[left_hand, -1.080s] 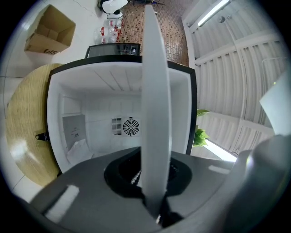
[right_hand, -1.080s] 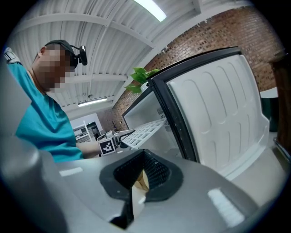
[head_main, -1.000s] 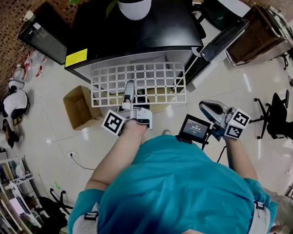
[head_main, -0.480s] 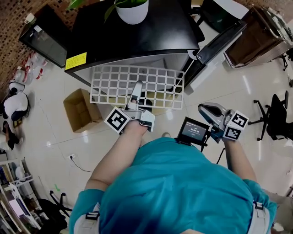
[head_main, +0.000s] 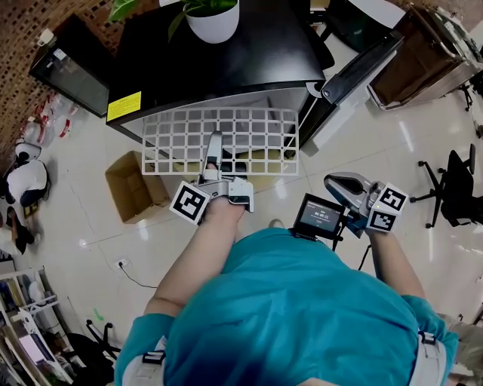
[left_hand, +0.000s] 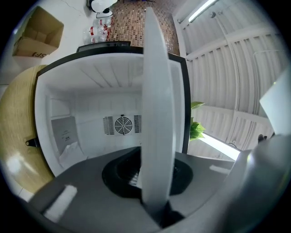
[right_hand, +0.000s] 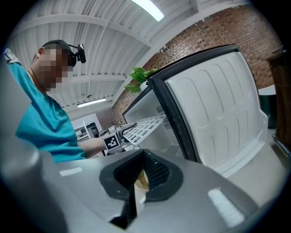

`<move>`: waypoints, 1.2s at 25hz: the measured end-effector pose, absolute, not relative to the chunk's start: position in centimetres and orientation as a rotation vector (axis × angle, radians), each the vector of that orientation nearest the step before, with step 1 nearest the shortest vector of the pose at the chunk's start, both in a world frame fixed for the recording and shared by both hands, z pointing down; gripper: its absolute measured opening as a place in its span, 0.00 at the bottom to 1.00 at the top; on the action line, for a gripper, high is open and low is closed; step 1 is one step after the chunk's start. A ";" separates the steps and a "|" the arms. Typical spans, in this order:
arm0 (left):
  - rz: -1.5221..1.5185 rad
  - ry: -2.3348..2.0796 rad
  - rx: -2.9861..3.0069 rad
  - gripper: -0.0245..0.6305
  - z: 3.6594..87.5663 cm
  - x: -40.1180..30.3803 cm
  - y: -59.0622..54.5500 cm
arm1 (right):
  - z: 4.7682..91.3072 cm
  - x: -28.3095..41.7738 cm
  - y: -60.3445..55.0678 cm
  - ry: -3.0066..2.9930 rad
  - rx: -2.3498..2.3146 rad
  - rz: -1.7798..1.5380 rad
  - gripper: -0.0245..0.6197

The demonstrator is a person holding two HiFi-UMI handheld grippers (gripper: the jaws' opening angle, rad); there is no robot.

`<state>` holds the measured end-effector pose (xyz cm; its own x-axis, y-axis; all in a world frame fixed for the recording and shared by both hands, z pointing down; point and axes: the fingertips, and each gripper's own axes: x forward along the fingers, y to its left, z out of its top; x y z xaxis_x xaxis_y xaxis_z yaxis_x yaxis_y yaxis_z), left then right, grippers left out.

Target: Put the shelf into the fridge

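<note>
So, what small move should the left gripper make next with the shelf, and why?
Probably push the shelf level and straight into the fridge. The left gripper, whose jaws have just been closing on the shelf's near edge, holds it in front of the open, empty-looking interior.

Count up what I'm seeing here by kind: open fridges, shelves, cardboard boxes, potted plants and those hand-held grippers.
Open fridge: 1
White grid shelf: 1
Cardboard box: 1
Potted plant: 1
Grippers: 2, the left gripper, whose jaws have just closed further on the shelf, and the right gripper
Total: 6
</note>
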<state>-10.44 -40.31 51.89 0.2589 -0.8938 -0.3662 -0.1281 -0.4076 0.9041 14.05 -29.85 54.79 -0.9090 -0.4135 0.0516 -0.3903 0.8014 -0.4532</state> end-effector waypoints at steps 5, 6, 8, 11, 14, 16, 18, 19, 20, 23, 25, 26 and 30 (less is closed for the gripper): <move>-1.170 -0.903 1.803 0.09 51.5 -8.6 -40.9 | 54.9 14.4 -30.0 2.916 -0.682 -0.730 0.04; -1.152 -0.904 1.794 0.09 52.3 -8.6 -40.7 | 54.9 14.4 -29.9 2.916 -0.683 -0.729 0.04; -1.117 -0.889 1.774 0.09 53.9 -8.5 -40.4 | 55.0 14.5 -30.0 2.918 -0.686 -0.726 0.04; -1.076 -0.814 1.782 0.15 54.5 -7.0 -40.1 | 55.1 14.8 -30.3 2.911 -0.695 -0.734 0.04; -1.019 -0.769 1.817 0.20 54.3 -5.6 -40.0 | 55.2 14.6 -30.4 2.917 -0.683 -0.735 0.04; -0.968 -0.764 1.868 0.20 54.3 -5.1 -40.2 | 55.2 14.5 -30.3 2.920 -0.673 -0.734 0.04; -0.915 -0.747 1.896 0.21 54.6 -4.8 -40.1 | 55.1 14.4 -30.3 2.922 -0.670 -0.733 0.04; -0.892 -0.733 1.885 0.21 55.2 -4.8 -40.0 | 55.1 14.4 -30.2 2.922 -0.671 -0.733 0.04; -0.883 -0.718 1.857 0.19 55.8 -5.0 -39.9 | 55.0 14.4 -30.2 2.922 -0.671 -0.733 0.04; -0.977 -0.720 1.819 0.11 55.1 -6.2 -39.6 | 54.9 14.4 -30.2 2.924 -0.669 -0.734 0.04; -1.058 -0.768 1.837 0.11 53.5 -6.6 -39.5 | 54.9 14.5 -30.2 2.924 -0.671 -0.736 0.04; -1.081 -0.794 1.836 0.11 53.1 -6.6 -39.5 | 55.0 14.5 -30.1 2.924 -0.671 -0.736 0.04; -1.121 -0.871 1.826 0.09 52.4 -6.9 -39.6 | 55.3 14.3 -29.8 2.930 -0.664 -0.740 0.04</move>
